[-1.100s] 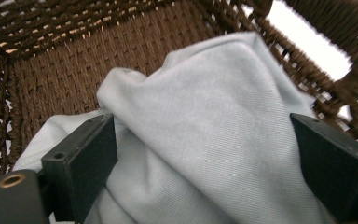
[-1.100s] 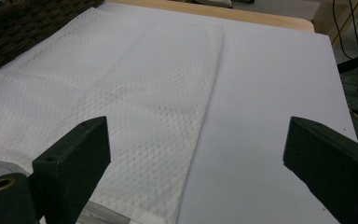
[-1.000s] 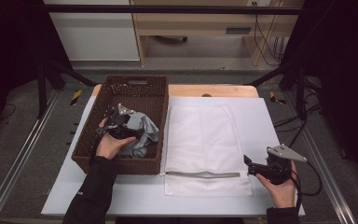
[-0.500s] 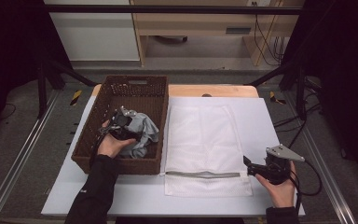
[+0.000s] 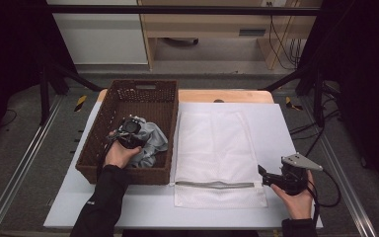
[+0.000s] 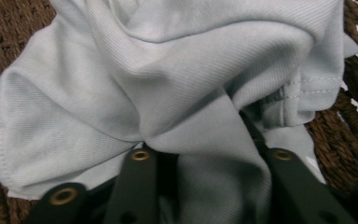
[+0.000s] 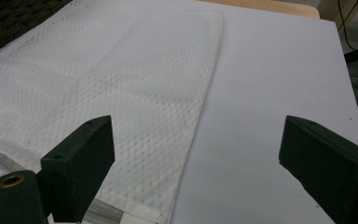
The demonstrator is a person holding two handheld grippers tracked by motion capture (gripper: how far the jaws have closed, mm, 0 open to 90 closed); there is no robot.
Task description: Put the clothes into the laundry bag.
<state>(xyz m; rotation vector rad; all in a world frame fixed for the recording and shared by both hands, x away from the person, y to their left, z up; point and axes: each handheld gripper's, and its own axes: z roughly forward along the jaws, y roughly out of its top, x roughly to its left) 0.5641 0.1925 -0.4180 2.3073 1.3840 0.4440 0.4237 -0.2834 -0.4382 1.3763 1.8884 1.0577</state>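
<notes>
A crumpled light grey cloth (image 5: 153,140) lies in the brown wicker basket (image 5: 128,94) at the table's left. My left gripper (image 5: 128,129) reaches down into the basket over the cloth's left side. Its jaws have just been closing. In the left gripper view a bunched fold of the cloth (image 6: 168,70) is pinched between them, at the left gripper (image 6: 209,154). A white mesh laundry bag (image 5: 214,148) lies flat beside the basket. My right gripper (image 5: 264,174) stands open at the bag's near right corner, and nothing is between the jaws of the right gripper (image 7: 196,144).
The bag's grey zipper (image 5: 214,184) runs along its near end. A white board (image 5: 276,128) covers the table, with bare room to the right of the mesh bag (image 7: 121,79). Dark frame posts stand at both sides.
The left gripper's jaws have drawn together on the grey cloth in the basket. Neither hand has shifted.
</notes>
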